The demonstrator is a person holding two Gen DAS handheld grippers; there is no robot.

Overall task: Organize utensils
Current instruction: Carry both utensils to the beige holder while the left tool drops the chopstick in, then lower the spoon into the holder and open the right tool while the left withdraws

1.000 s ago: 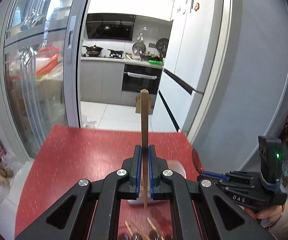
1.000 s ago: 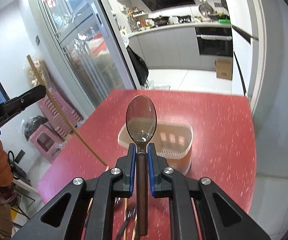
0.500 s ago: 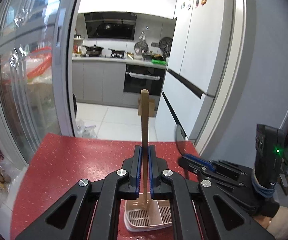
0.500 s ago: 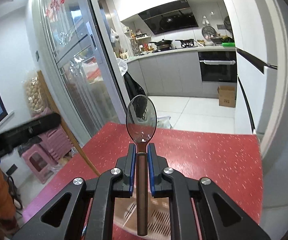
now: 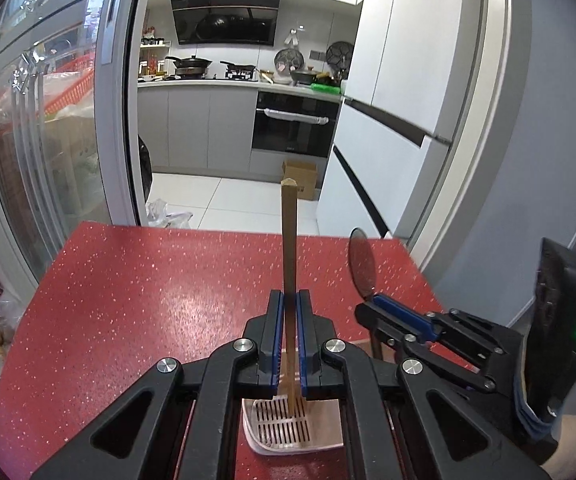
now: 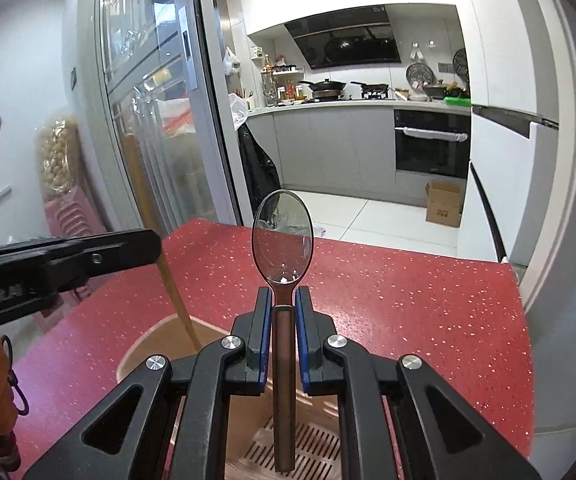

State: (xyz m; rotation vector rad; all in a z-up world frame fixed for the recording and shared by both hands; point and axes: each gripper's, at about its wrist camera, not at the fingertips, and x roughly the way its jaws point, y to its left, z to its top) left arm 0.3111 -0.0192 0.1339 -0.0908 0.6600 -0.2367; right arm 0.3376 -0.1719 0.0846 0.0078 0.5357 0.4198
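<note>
1. Both tools have been travelling from beside the utensil holder [image 5: 288, 428] to directly above it, so the drop-in looks near.
2. The left tool [image 5: 287, 344] is clamping a wooden chopstick [image 5: 289, 240] upright, its lower end reaching into the slotted holder on the red desk [image 5: 148, 300].
3. The right tool [image 6: 284, 344] is gripping a spoon [image 6: 282, 240] by the handle, bowl up, over the holder.

red speckled table [image 5: 136, 304], white floor tiles [image 5: 228, 204], grey kitchen cabinets [image 5: 192, 128], glass sliding door [image 6: 156, 128].
</note>
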